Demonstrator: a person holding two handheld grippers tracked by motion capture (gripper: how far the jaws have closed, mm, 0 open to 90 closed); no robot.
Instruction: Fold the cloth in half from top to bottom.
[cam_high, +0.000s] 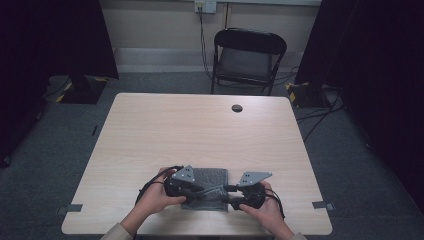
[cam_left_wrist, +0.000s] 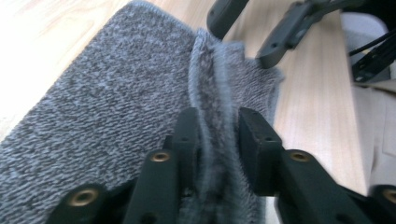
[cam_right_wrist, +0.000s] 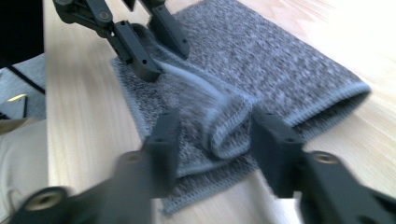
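Both gripper views: raised fold in grey cloth (cam_left_wrist: 212, 107) between jaws

The table (cam_high: 150, 130) is seen from above; the grey cloth (cam_left_wrist: 116, 93) is shared, close up, by both gripper views.

I can read no lettering, label, brand, number or sign anywhere in these views. The grey knitted cloth (cam_high: 210, 176) under my tools carries no tag or print, and the wooden table (cam_high: 200, 130) bears no marking that I can read. The wall socket (cam_high: 205, 5) behind the folding chair (cam_high: 247, 55) is too small and dim for any writing on it to be made out.
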